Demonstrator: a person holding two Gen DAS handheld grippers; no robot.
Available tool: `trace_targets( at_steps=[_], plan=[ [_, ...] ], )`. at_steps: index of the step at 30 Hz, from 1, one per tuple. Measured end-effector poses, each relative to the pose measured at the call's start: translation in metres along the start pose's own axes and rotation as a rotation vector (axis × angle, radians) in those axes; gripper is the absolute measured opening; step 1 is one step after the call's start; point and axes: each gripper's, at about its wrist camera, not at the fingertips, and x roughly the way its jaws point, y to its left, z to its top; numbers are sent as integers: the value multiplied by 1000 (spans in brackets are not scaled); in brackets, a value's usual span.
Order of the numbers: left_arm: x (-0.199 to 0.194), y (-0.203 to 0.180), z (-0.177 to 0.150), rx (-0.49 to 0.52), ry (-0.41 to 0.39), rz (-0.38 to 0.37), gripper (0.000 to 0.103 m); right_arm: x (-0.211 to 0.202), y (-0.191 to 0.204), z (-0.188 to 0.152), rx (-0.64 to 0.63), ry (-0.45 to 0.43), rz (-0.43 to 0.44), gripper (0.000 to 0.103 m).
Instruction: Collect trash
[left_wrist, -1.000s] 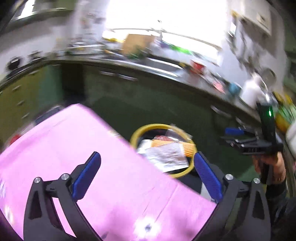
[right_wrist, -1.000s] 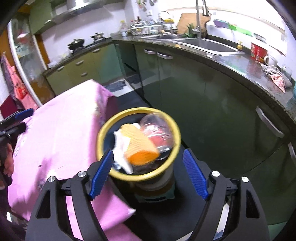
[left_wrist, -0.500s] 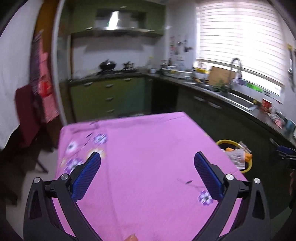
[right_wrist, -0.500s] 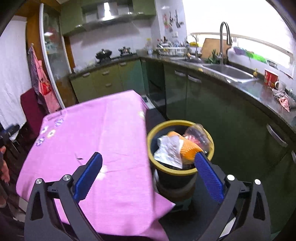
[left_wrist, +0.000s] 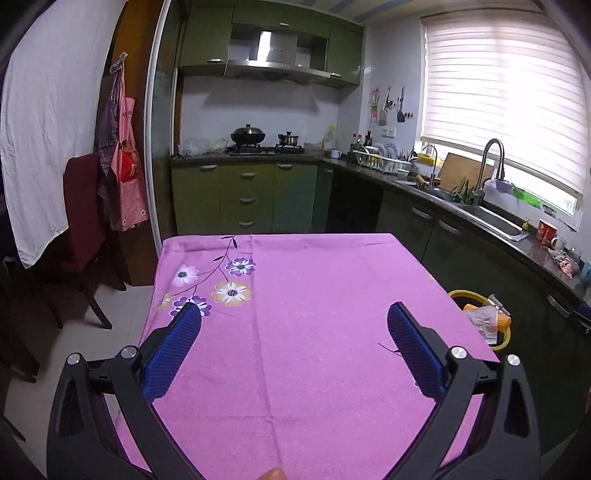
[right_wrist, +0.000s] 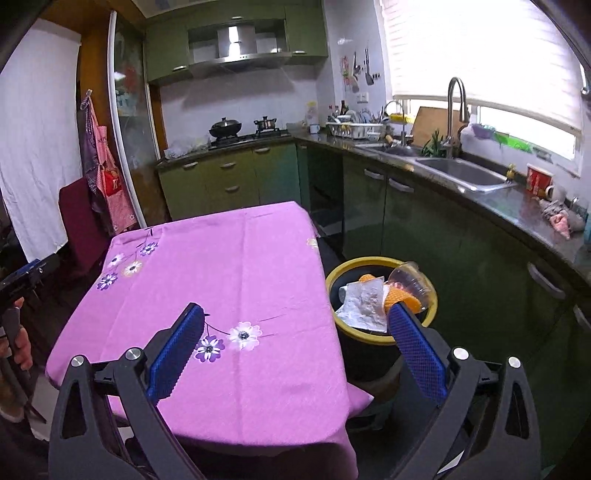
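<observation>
My left gripper (left_wrist: 293, 345) hangs over the pink flowered tablecloth (left_wrist: 314, 295) with its blue pads spread wide and nothing between them; only bare cloth lies ahead of my fingertips, with a cluster of printed flowers (left_wrist: 207, 284) just beyond my left-hand pad. My right gripper (right_wrist: 295, 347) is spread as wide as it goes, also empty, its pads having just been opening. Its left-hand pad sits over the cloth near two printed flowers (right_wrist: 229, 341), and its right-hand pad (right_wrist: 415, 354) overlaps my view of the yellow-rimmed trash bin (right_wrist: 334, 275), which stands on the floor just off the table's right edge. The bin holds a crumpled white paper (right_wrist: 364, 304), an orange netted piece (right_wrist: 400, 297) and a clear plastic cup (right_wrist: 410, 280) tipped on its side. Past the bin run the green cabinets (right_wrist: 424, 229) and the counter with the sink (right_wrist: 461, 171). Far to the left of my right fingers I see my other hand (right_wrist: 20, 345) on its handle, with a dark red chair (right_wrist: 79, 225) behind it.
</observation>
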Motion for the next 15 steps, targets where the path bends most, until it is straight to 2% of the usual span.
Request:
trace_targets(
  at_steps=[6,13,15],
  plan=[
    [-22,1,-2,5,-20,-11,96,-27,9,-4,-27,-56,-31,98],
    [-36,-2,-5,10,-4,-35,96,-46,16,-5,-49,-91,-36,98],
    [-39,-3,-6,12,1,-22,96,-48,18,-6,-51,-92,-29,98]
  ],
)
